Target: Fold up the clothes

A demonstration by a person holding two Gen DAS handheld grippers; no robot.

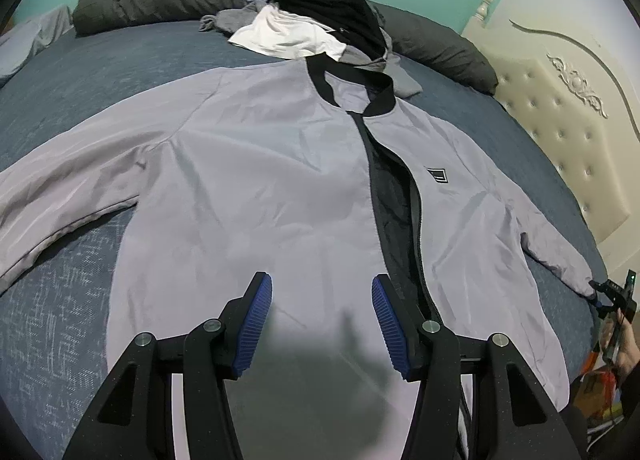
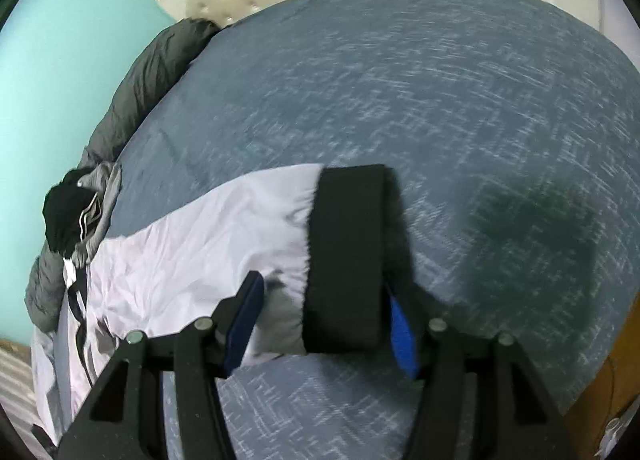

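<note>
Left claw (image 1: 322, 324) is hovering spread over the grey jacket (image 1: 256, 164); right claw (image 2: 324, 324) is sitting spread around its black cuff (image 2: 346, 256), on the bed (image 2: 440, 92).

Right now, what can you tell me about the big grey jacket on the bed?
The grey jacket lies flat, front up, on the blue bedspread, sleeves spread out. It looks thin and smooth, a bit wrinkled. It has a black collar, black zipper partly open showing dark lining, a small chest badge and a black cuff. That cuff sits between the right hand-held gripper's open jaws.
</note>
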